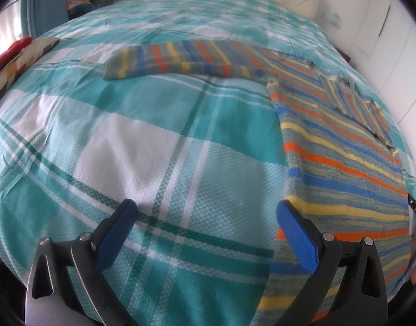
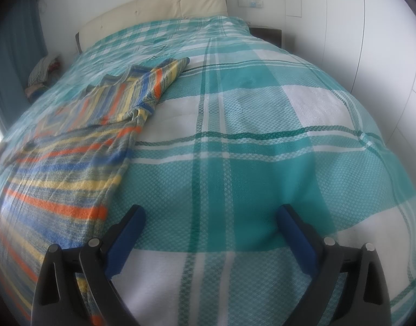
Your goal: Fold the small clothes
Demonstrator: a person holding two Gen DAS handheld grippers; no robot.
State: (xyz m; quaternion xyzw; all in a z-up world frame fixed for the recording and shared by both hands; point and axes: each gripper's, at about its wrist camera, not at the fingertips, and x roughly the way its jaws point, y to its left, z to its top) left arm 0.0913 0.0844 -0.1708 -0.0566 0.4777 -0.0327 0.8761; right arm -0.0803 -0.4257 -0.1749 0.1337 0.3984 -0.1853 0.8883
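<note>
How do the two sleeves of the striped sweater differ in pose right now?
One sleeve lies stretched out flat on the plaid bedspread, away from the striped sweater body; the other sleeve is folded inward, resting on the body. Both show the same orange, blue and yellow stripes, and neither is gripped.

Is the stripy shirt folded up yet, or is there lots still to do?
Only the laying-out looks done: the stripy shirt lies flat on the checked bedspread, one sleeve stretched straight out. Nothing is in hand; the left gripper and right gripper are both open and empty. All the folding is still left.
</note>
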